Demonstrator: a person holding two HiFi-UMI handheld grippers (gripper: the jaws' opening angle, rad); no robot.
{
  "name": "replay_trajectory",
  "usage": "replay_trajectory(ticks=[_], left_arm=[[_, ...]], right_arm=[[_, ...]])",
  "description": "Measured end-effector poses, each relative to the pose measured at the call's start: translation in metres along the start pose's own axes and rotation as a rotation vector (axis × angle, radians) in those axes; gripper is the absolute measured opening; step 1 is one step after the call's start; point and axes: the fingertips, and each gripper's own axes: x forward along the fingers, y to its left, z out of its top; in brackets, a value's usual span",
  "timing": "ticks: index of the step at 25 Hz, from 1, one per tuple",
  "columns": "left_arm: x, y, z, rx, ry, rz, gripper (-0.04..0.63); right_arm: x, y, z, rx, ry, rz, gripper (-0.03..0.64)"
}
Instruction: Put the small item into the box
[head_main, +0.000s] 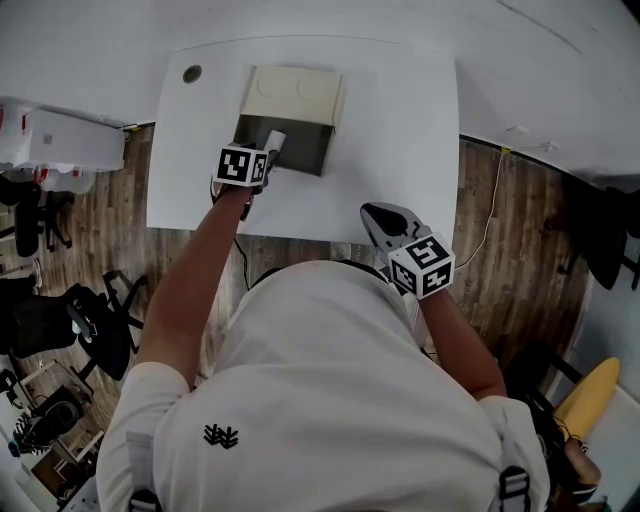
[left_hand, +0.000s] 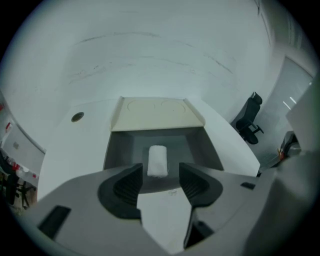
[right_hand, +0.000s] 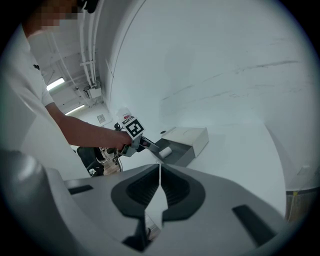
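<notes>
Two sets of tongs here: the left tongs (left_hand: 159, 176) hang wide open and empty over the front of the box (left_hand: 197, 147), and the small white roll (left_hand: 158, 160) lies free on its grey floor. The right tongs (right_hand: 160, 172) are pressed together on nothing, above the near edge of the counter (head_main: 400, 130).

No word, brand or number can be read anywhere. The left marker cube (head_main: 243, 165) on the left gripper (head_main: 272, 145), upper middle of the head view, and the right marker cube (head_main: 422, 266) on the right gripper (head_main: 376, 213), right of centre, bear black-and-white square patterns, not letters. A small dark emblem (head_main: 221, 436) sits on the white shirt (head_main: 330, 400), lower left, and spells nothing. In the left gripper view, a faint mark (left_hand: 173, 192) low in the middle is too small to read.
</notes>
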Motion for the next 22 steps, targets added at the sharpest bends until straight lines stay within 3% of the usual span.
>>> replay_trajectory(ticks=[5,11,16,19,22], left_arm=[[-0.024,-0.016,-0.003,-0.043,-0.112,-0.126,0.235],[-0.069,-0.026,-0.02,-0.025,-0.244,-0.232,0.233],[-0.107,-0.027,-0.052,-0.003,-0.297,-0.309,0.213],[-0.131,-0.026,-0.071,-0.004,-0.336,-0.358,0.167],[-0.158,-0.027,-0.086,0.047,-0.398,-0.373,0.085]], right_arm=[[0.006,0.015,0.001,-0.018,0.002,0.004,0.012],[0.018,0.038,0.002,-0.026,0.005,-0.013,0.012],[0.029,0.069,0.0,-0.049,0.001,-0.027,0.012],[0.034,0.088,-0.002,-0.056,0.0,-0.038,0.012],[0.038,0.106,-0.003,-0.061,-0.002,-0.05,0.012]])
